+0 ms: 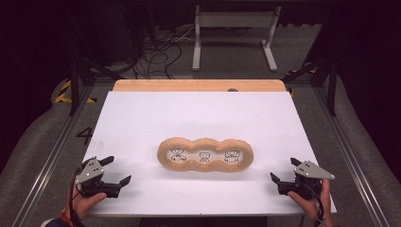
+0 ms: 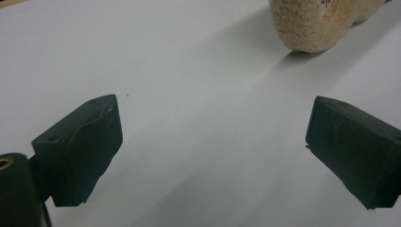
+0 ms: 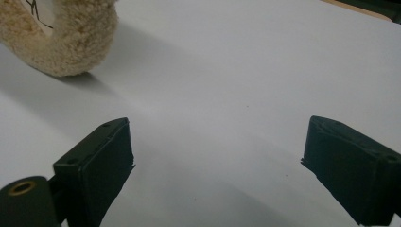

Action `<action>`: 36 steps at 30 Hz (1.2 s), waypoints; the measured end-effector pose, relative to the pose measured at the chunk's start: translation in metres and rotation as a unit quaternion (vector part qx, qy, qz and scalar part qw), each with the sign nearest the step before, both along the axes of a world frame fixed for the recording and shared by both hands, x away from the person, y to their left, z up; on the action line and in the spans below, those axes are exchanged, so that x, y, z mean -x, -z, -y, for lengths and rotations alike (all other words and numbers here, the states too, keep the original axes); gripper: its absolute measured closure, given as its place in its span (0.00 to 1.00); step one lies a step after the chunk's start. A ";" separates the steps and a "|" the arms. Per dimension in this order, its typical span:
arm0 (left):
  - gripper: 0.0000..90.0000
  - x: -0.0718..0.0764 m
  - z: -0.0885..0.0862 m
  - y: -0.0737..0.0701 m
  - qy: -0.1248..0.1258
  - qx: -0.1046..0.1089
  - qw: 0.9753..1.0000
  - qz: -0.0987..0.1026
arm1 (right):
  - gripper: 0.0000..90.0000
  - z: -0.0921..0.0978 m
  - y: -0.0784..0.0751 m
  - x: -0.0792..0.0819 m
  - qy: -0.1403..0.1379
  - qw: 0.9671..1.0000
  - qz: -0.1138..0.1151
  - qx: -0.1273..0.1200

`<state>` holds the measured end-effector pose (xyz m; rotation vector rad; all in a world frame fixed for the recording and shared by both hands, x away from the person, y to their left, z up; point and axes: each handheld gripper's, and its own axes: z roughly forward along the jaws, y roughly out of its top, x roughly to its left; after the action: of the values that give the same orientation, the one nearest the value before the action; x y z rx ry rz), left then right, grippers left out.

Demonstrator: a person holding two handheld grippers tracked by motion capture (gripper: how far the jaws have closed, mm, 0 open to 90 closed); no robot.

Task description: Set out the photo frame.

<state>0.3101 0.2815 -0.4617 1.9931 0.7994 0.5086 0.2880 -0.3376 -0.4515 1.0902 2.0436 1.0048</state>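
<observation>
While a tan, fuzzy three-lobed frame lay mid-worktop on white, left gripper and right gripper flanked it well apart, fingers open, empty.

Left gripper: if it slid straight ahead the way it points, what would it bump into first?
Probably the fuzzy tan three-lobed ring, though only just: it lies ahead and right of the open left gripper, so the gripper might slip past over bare white tabletop.
</observation>
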 end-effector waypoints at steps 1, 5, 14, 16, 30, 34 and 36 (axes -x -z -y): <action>0.06 0.000 0.001 0.000 0.002 -0.002 1.000 0.000 | 0.10 0.000 0.000 0.000 0.000 1.000 0.000 0.000; 0.05 -0.001 0.004 0.001 0.017 -0.005 1.000 -0.001 | 0.10 0.003 -0.001 0.000 0.005 1.000 0.001 -0.009; 0.05 -0.002 0.002 0.002 0.022 -0.003 1.000 0.002 | 0.10 0.002 0.001 -0.002 0.005 1.000 -0.003 -0.005; 0.05 -0.002 0.003 0.002 0.022 -0.004 1.000 0.001 | 0.10 0.002 0.002 -0.002 0.006 1.000 -0.003 -0.005; 0.04 -0.006 0.004 0.004 0.021 -0.005 1.000 -0.005 | 0.09 0.002 0.001 -0.002 0.003 1.000 0.000 -0.009; 0.04 -0.006 0.003 0.003 0.026 0.002 1.000 0.001 | 0.09 0.003 0.000 -0.002 -0.001 1.000 0.000 -0.008; 0.04 -0.007 0.003 0.003 0.024 0.001 1.000 -0.002 | 0.09 0.003 0.000 -0.001 0.001 1.000 0.000 -0.007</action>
<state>0.3167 0.2783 -0.4645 2.0068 0.7521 0.4762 0.2885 -0.3403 -0.4511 1.0990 2.0374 1.0193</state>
